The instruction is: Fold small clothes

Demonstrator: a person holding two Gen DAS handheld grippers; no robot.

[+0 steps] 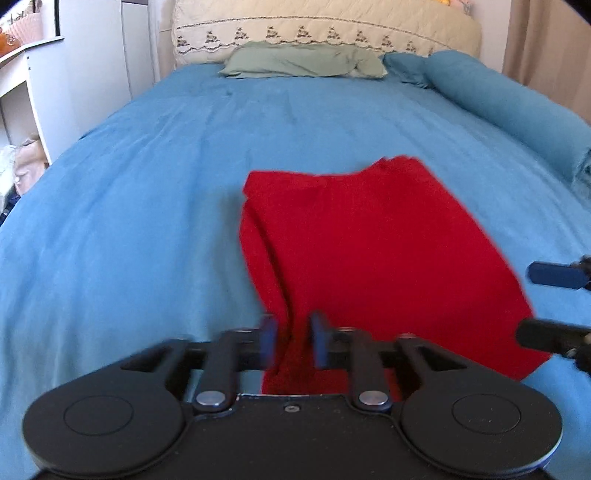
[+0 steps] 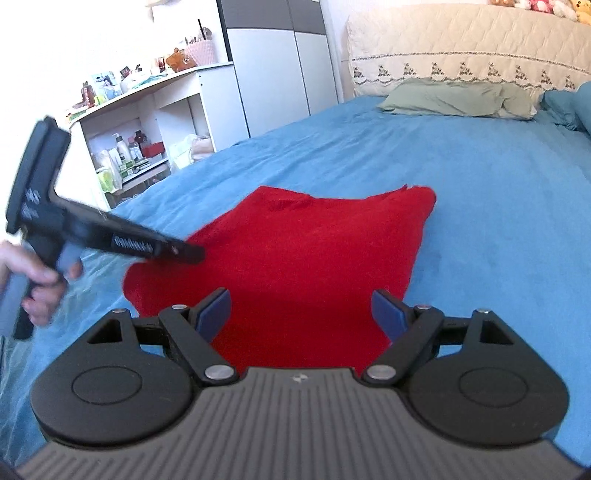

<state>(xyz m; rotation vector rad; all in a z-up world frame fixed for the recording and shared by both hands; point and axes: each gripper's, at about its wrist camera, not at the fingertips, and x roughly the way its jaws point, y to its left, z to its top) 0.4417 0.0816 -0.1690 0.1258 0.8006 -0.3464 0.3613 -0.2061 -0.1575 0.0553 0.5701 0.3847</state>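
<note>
Red garment lies folded and flat on the blue bedspread, toward the near end of the bed, its far edge showing two raised corners in the right wrist view. Past it, at the head of the bed, a pale green pillow rests against a cream quilted headboard cover, with a rolled blue bolster along one side. White shelves stacked with bottles stand beside the bed.

Left gripper hovers over the garment's near edge, its blue pads a narrow gap apart with nothing pinched between them; motion blurs them. Right gripper has its fingers spread wide over the cloth's near end, holding nothing. A bare hand grips the left tool's handle.
</note>
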